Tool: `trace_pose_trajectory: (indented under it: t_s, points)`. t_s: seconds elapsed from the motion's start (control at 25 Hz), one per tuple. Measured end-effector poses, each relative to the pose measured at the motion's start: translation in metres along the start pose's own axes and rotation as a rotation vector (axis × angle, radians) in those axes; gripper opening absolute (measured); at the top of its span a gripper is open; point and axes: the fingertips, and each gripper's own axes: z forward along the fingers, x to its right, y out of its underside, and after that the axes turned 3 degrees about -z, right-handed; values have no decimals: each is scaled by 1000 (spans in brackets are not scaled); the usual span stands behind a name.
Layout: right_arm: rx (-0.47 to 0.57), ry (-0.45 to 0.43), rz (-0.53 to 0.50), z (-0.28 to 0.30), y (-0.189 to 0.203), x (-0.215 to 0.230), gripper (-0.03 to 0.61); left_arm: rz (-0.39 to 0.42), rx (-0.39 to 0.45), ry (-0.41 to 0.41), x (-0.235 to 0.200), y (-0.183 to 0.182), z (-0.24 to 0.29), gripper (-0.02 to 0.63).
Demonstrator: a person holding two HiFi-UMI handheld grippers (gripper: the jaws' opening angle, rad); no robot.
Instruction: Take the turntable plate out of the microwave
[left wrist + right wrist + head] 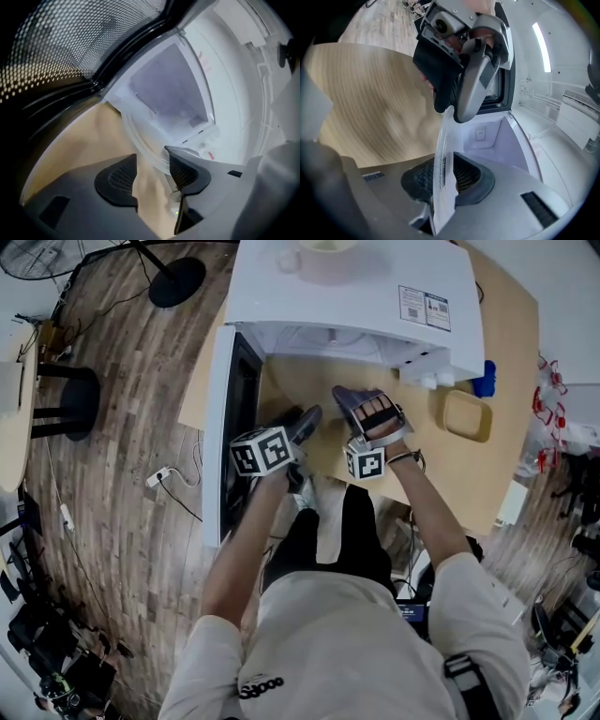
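The clear glass turntable plate [443,150] stands on edge between the pads of my right gripper [443,176], which is shut on its near rim. In the head view this right gripper [345,397] is in front of the white microwave [356,296], whose door [225,427] hangs open to the left. My left gripper [312,416] is close beside it, jaws wide open. In the left gripper view the left gripper [152,171] has the plate's rim [136,136] just beyond its pads, untouched. From the right gripper view, the plate's far rim reaches the left gripper [452,112].
The microwave stands on a light wooden table [497,474]. A yellow dish [467,415] and a blue object [484,379] lie to its right, and a cup [323,259] sits on top. Left of the table are wood floor, a power strip [157,476] and a stool [66,404].
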Motion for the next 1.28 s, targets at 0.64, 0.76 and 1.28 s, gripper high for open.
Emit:
trace_pose_trajectory:
  t_s: [0.64, 0.76, 1.28]
  points:
    - [-25, 56, 19, -37, -12, 7, 29, -173, 86, 216, 21, -12, 14, 103]
    - [-41, 69, 44, -41, -12, 14, 29, -163, 106, 258, 32, -17, 9, 92]
    - [-96, 90, 50, -94, -15, 21, 31, -177, 105, 280, 71, 14, -12, 86]
